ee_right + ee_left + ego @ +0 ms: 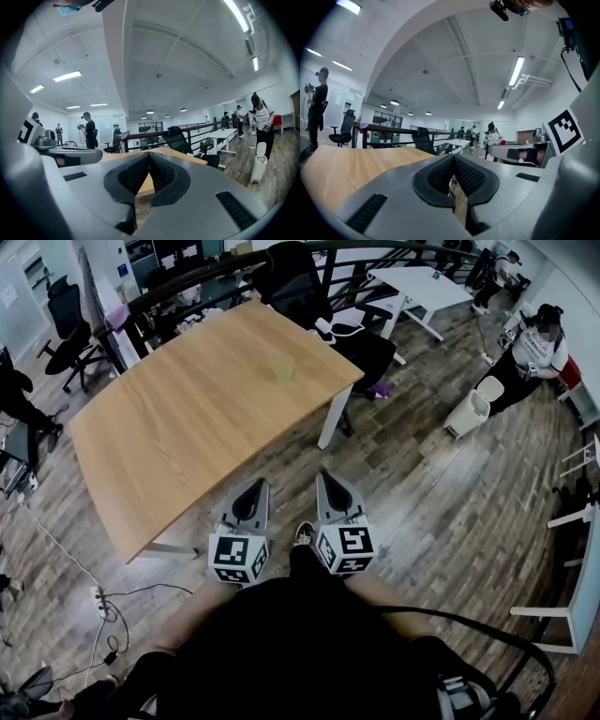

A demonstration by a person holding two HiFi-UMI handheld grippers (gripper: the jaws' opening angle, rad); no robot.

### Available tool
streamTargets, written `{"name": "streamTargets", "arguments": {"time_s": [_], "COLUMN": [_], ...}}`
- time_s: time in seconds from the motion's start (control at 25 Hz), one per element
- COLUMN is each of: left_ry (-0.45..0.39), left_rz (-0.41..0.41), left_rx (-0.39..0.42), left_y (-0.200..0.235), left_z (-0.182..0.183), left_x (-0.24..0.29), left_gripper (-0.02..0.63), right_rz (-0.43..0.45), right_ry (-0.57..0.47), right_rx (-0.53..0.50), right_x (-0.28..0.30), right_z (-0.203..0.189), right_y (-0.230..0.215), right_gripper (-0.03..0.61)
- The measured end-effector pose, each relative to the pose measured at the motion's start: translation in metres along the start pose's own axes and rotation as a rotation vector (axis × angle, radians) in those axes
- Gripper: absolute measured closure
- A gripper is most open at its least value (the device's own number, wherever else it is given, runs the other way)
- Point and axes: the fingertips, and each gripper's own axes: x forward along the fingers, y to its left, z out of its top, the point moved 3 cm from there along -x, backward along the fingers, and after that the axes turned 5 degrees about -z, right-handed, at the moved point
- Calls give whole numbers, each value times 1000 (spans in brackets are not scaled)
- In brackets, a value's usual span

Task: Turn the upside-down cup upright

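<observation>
Table (169, 427) bears cup (284, 371), well beyond left gripper (254, 484).

Open-plan office: desks (206, 399), swivel chairs (70, 329).

The wooden table (169, 427) top is left open across nearly its whole surface, broken only by a small translucent cup (284, 371) near the far right edge. The table's far side is closed off by a black office chair (291, 277) and a dark railing (187, 279). Off its near left corner, cables (112, 615) are strewn on the floor.
</observation>
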Motion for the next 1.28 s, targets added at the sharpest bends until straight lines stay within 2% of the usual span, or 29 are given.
{"name": "streamTargets", "arguments": {"time_s": [0.2, 0.6, 0.92, 1.04, 1.24, 1.28], "left_ry": [17, 32, 83, 102, 148, 153], "left_rz": [0, 56, 123, 130, 123, 119], "left_rx": [11, -14, -14, -27, -27, -23], "left_y": [31, 70, 139, 173, 235, 245], "left_z": [0, 8, -23, -39, -67, -74], "left_x": [95, 242, 326, 358, 408, 417], "left_gripper": [606, 606, 604, 604, 604, 604], "right_rz": [9, 121, 152, 141, 170, 184], "right_ry": [-6, 57, 132, 178, 233, 241], "right_rx": [16, 35, 22, 16, 21, 21], "right_x": [88, 218, 323, 369, 449, 462], "right_z": [5, 9, -24, -43, -75, -82], "right_y": [-50, -121, -146, -152, -145, -143], "right_gripper": [566, 566, 565, 565, 563, 540]}}
